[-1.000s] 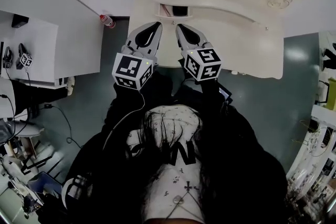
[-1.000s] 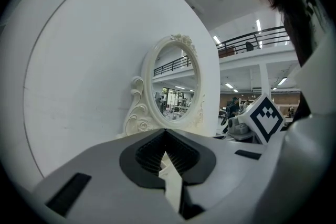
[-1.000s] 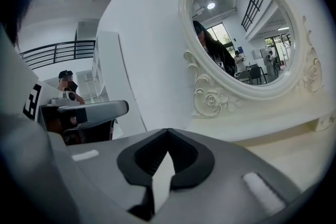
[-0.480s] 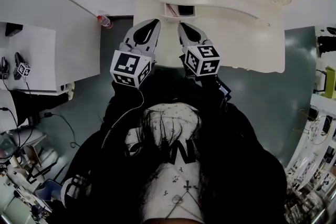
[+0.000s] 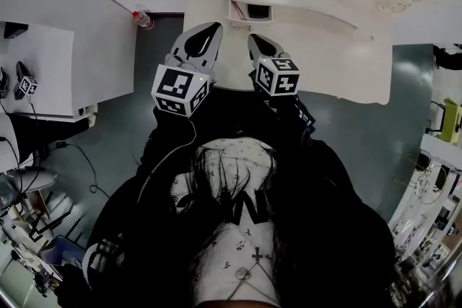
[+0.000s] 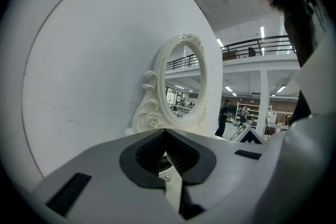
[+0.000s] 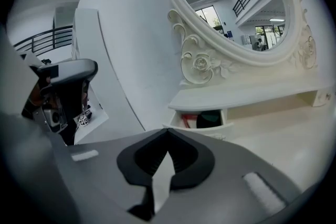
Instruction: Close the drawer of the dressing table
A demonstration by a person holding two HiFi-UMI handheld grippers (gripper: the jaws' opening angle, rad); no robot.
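The drawer (image 5: 249, 11) of the dressing table (image 5: 325, 47) is open, a small box pulled out from under the raised shelf at the back-left corner of the tabletop, below the oval mirror (image 7: 231, 2). In the right gripper view it shows red and dark contents (image 7: 202, 119). Both claws are clenched with nothing between them. The left gripper (image 6: 166, 134) and the right gripper (image 7: 167, 132) each have their tips pressed together, probably so a closed nose can push the drawer front rather than grasp it. The 2 sit side by side over the front-left part of the tabletop, the right gripper (image 5: 254, 38) aimed straight at the drawer and near it but not touching, the left gripper (image 5: 211, 27) just beside the table's left edge. Compared with 1 s ago, both have crept slightly forward over the tabletop; the drawer looks just as far out.
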